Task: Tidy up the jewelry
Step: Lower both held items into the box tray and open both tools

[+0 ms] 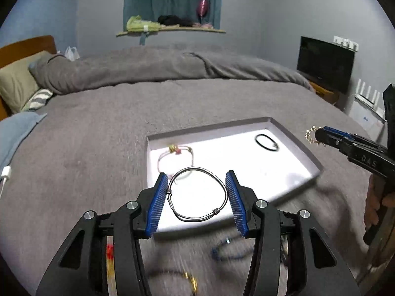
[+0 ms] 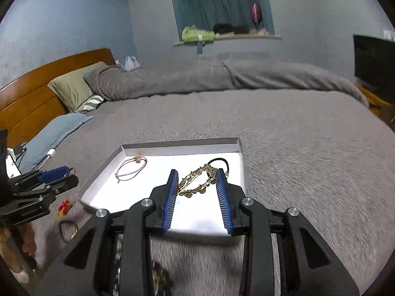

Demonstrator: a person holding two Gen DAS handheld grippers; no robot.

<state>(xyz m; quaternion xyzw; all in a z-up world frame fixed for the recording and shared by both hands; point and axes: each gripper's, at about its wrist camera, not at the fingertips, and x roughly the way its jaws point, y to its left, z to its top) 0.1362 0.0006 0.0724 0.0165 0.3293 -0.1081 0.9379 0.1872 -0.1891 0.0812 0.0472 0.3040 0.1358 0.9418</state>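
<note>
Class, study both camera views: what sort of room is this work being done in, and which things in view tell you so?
Most likely a bedroom. A large bed covered by a grey blanket fills the scene, with pillows against a wooden headboard, and a television by the wall.

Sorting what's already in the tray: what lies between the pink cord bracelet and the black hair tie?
Nothing: bare white tray floor separates cord bracelet and hair tie, per left wrist view.
</note>
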